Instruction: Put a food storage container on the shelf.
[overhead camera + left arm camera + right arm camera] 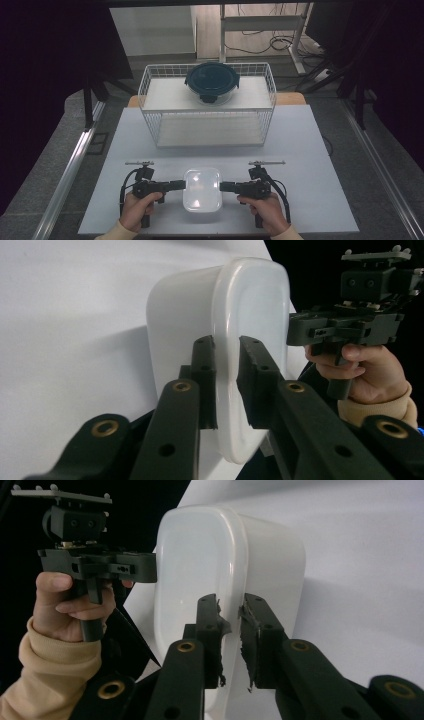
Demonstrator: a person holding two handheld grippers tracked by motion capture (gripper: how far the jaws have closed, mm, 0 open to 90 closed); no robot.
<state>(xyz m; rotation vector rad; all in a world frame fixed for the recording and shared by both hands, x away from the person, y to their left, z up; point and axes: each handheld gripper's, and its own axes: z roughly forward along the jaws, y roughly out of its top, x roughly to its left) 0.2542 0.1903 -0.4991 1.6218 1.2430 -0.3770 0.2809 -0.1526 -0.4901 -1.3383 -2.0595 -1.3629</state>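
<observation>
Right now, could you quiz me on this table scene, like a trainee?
1. True or false: the white container sits inside the wire basket.
2. What does the left gripper clamp? A lid rim, B cable, C table.
3. Which thing rests in the basket?

Key: 1 false, it lies on the table between the left gripper and the right gripper. 2 A. 3 the dark round lidded container.

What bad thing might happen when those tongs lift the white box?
Each pair of tongs, left and right, pinches only the thin rim of the white box, so it might slip out. If one hand rises faster, the box may tilt. On the way, it could bump the wire basket behind.
</observation>
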